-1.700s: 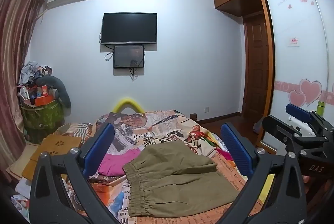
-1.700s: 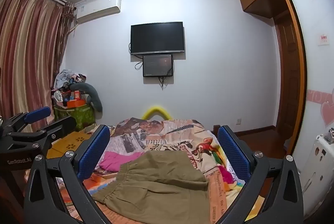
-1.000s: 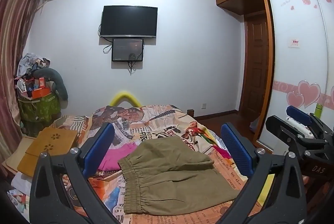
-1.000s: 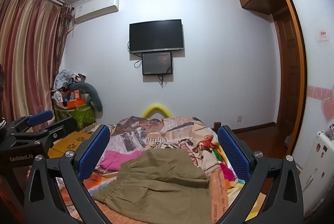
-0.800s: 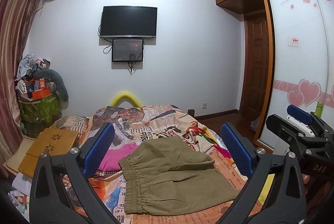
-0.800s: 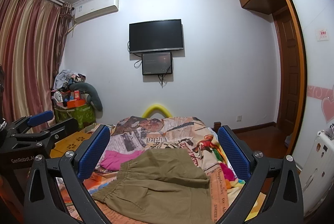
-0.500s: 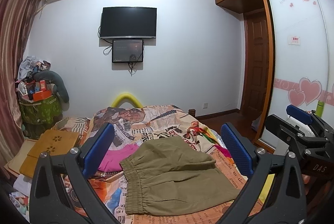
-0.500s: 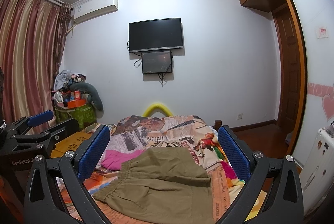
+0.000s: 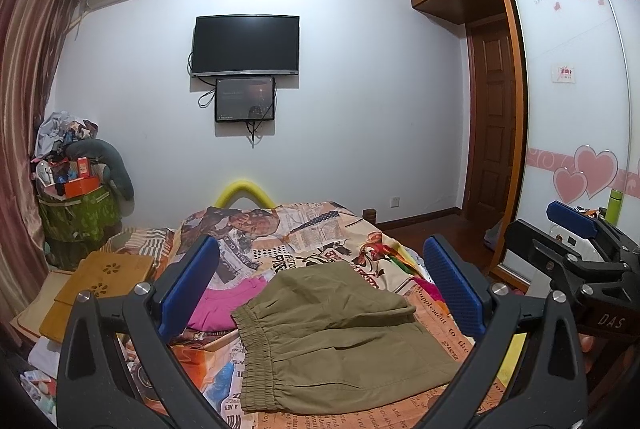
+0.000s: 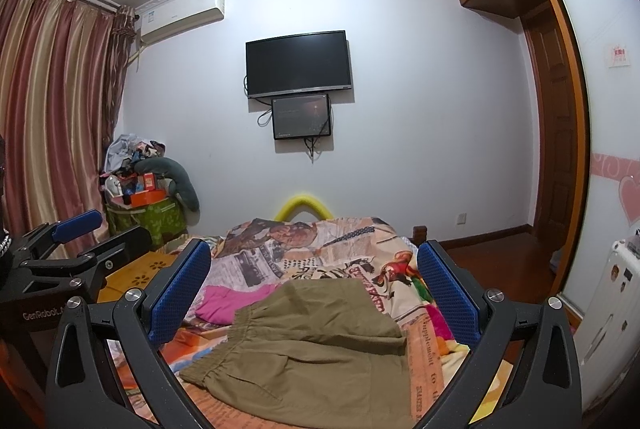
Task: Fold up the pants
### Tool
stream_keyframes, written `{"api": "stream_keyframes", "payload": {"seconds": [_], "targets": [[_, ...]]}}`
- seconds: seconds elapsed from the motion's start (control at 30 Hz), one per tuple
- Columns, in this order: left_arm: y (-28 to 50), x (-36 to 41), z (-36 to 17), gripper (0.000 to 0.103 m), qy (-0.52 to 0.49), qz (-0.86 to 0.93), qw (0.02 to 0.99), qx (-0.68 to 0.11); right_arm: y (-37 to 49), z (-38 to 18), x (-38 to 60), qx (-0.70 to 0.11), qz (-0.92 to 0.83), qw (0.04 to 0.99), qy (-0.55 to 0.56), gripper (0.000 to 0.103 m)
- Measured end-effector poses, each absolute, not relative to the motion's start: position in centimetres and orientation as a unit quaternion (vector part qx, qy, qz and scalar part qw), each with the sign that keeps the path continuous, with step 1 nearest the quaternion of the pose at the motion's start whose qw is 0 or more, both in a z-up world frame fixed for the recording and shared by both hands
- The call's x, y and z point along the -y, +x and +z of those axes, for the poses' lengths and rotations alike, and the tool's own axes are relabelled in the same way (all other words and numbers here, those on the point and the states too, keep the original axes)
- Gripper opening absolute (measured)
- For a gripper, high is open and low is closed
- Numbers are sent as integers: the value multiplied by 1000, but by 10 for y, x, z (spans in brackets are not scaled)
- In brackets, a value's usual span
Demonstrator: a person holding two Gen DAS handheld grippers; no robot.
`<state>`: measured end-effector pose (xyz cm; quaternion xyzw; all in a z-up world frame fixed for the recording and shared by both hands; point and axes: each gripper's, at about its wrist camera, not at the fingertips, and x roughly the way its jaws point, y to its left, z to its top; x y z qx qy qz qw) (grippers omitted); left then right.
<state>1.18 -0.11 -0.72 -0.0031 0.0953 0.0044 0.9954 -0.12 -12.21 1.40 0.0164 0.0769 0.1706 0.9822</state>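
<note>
Olive-green pants (image 9: pixel 336 341) lie folded into a compact stack on the bed, elastic waistband toward the left. In the right wrist view the same pants (image 10: pixel 312 345) lie low in the middle. My left gripper (image 9: pixel 320 285) hovers above and short of them, open, nothing between its blue pads. My right gripper (image 10: pixel 314 287) is likewise open and empty, held above the pants. The right gripper also shows at the right edge of the left wrist view (image 9: pixel 576 229). In the right wrist view, the left gripper (image 10: pixel 76 229) shows at the left edge.
The bed carries a colourful printed cover (image 9: pixel 304 229) and a pink garment (image 9: pixel 224 305) left of the pants. A wooden lap tray (image 9: pixel 104 277) and a cluttered green bin (image 9: pixel 76 213) stand at the left. Wardrobe doors (image 9: pixel 576 133) are on the right, a television (image 9: pixel 246 45) on the far wall.
Both grippers drifted only slightly, with the view shifting a little. The pants lie as before and both grippers stay open.
</note>
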Motion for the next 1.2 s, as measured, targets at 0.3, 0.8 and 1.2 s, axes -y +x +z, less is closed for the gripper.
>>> {"api": "stream_keyframes", "payload": {"seconds": [0.3,0.8,1.2], "targets": [[11,2,-11,103,-1,6,995,-95,-1,12,122,-79,170,982,18,103],[12,2,-10,103,0,6,995,-96,0,13,123,-80,170,982,18,103],[13,2,-12,103,-1,6,995,-98,1,10,122,-82,170,982,19,103]]}}
